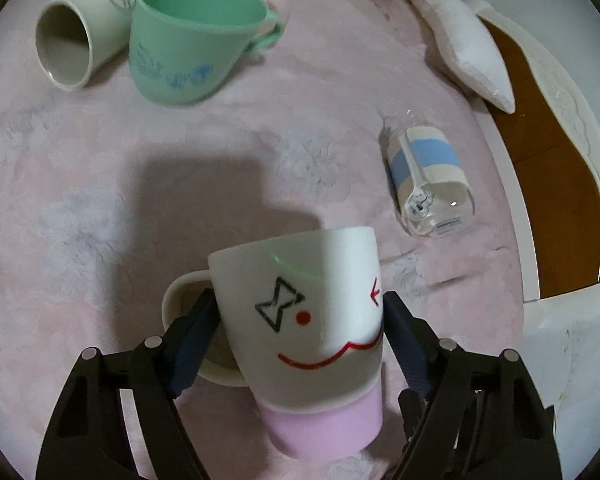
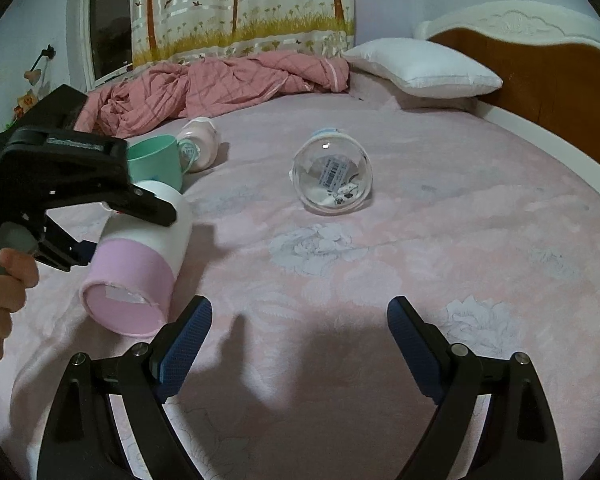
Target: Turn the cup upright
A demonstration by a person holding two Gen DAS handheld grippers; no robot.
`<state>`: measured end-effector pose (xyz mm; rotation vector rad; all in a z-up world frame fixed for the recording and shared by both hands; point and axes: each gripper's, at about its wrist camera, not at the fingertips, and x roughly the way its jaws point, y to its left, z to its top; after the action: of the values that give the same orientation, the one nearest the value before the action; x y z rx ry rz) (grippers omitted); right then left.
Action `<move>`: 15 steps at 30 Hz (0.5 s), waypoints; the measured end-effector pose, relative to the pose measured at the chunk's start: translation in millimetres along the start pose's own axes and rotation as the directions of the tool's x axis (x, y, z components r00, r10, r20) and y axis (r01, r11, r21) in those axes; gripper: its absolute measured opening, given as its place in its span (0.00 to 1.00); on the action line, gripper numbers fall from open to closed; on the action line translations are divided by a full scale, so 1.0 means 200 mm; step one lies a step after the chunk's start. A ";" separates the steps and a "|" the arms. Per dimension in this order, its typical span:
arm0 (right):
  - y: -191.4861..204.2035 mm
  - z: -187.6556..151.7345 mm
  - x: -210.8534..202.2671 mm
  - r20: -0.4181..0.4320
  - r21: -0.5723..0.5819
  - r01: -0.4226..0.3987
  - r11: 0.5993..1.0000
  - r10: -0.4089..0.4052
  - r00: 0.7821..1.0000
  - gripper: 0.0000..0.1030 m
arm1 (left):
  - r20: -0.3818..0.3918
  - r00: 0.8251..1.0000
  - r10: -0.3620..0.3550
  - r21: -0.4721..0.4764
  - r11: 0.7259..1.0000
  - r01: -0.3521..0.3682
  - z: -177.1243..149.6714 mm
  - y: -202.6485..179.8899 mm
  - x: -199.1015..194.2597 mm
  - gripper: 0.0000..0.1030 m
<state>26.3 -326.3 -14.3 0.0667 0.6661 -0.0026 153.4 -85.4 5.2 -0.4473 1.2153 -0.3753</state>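
Observation:
My left gripper (image 1: 300,320) is shut on a white mug with a drawn face and a pink base (image 1: 312,320). The mug is held tilted above the pink bed sheet, its pink base toward the camera, its handle at the left. In the right wrist view the same mug (image 2: 140,264) hangs at the left in the left gripper (image 2: 140,208), base facing me. My right gripper (image 2: 300,320) is open and empty, low over the sheet. A clear glass with blue and cream bands (image 1: 428,176) lies on its side; it also shows in the right wrist view (image 2: 332,180).
A green cup (image 1: 196,40) stands upright at the back left, a cream mug (image 1: 72,40) lies on its side beside it. A pale pink cup (image 2: 200,148) lies behind them. A white pillow (image 2: 420,68), a pink quilt (image 2: 220,84) and the wooden headboard (image 2: 540,80) border the bed.

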 end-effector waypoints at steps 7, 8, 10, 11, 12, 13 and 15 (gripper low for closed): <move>-0.01 0.00 0.01 -0.012 0.012 -0.005 1.000 0.005 1.000 0.88 | 0.188 0.982 -0.007 0.176 0.984 -0.027 -0.07 -0.15 -0.27 0.75; 0.00 0.00 0.01 -0.009 0.006 -0.003 1.000 0.003 1.000 0.88 | 0.225 0.974 0.009 0.213 0.975 -0.058 -0.09 -0.19 -0.30 0.75; 0.01 0.00 0.00 -0.004 -0.004 0.001 1.000 -0.001 1.000 0.88 | 0.309 0.948 0.073 0.280 0.946 -0.164 -0.13 -0.27 -0.34 0.75; 0.01 0.00 0.00 -0.002 -0.008 0.003 1.000 -0.003 1.000 0.88 | 0.343 0.933 0.107 0.303 0.928 -0.218 -0.15 -0.30 -0.34 0.75; 0.02 0.00 0.00 -0.001 -0.011 0.003 1.000 -0.003 1.000 0.88 | 0.376 0.916 0.138 0.323 0.907 -0.269 -0.17 -0.33 -0.34 0.75; 0.02 0.00 0.00 0.001 -0.015 0.001 1.000 -0.001 1.000 0.88 | 0.402 0.902 0.157 0.341 0.889 -0.306 -0.19 -0.36 -0.34 0.75; 0.03 -0.01 -0.01 0.009 -0.023 -0.006 1.000 0.006 1.000 0.88 | 0.433 0.885 0.171 0.373 0.860 -0.349 -0.21 -0.39 -0.31 0.75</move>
<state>23.4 -321.2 -13.5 0.0465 0.6571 0.0105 91.6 -126.6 83.3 0.0509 0.7551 -0.2944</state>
